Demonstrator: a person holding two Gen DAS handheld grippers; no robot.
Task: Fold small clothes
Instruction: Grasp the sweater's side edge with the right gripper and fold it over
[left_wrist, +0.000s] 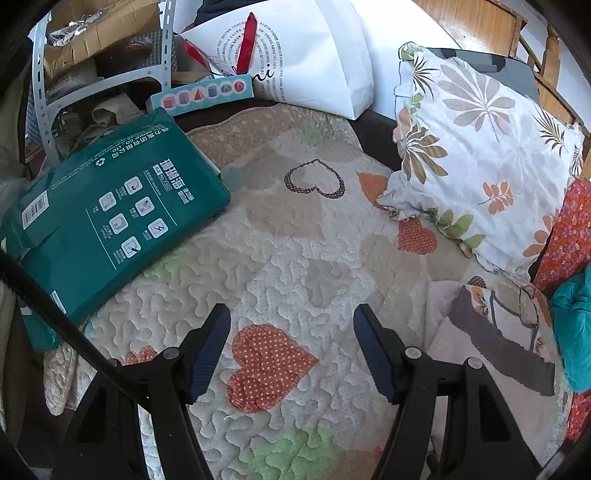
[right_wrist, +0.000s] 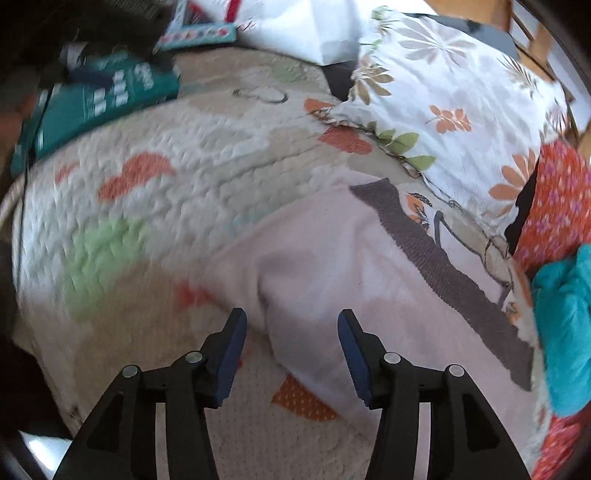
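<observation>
A pale pink small garment (right_wrist: 314, 266) with a dark grey waistband (right_wrist: 443, 258) lies on the quilted heart-print bedspread (right_wrist: 177, 184). In the left wrist view the garment (left_wrist: 465, 332) lies at the right. My right gripper (right_wrist: 291, 325) is open, its jaws standing over the garment's near edge, holding nothing. My left gripper (left_wrist: 291, 321) is open and empty above the bedspread (left_wrist: 295, 240), left of the garment. The right wrist view is motion-blurred.
A green paper package (left_wrist: 110, 221) lies at the left of the bed. A floral pillow (left_wrist: 480, 155) lies at the right, with red floral cloth (left_wrist: 565, 236) and a teal cloth (left_wrist: 576, 325) beside it. A white bag (left_wrist: 295, 55) and shelf clutter stand behind.
</observation>
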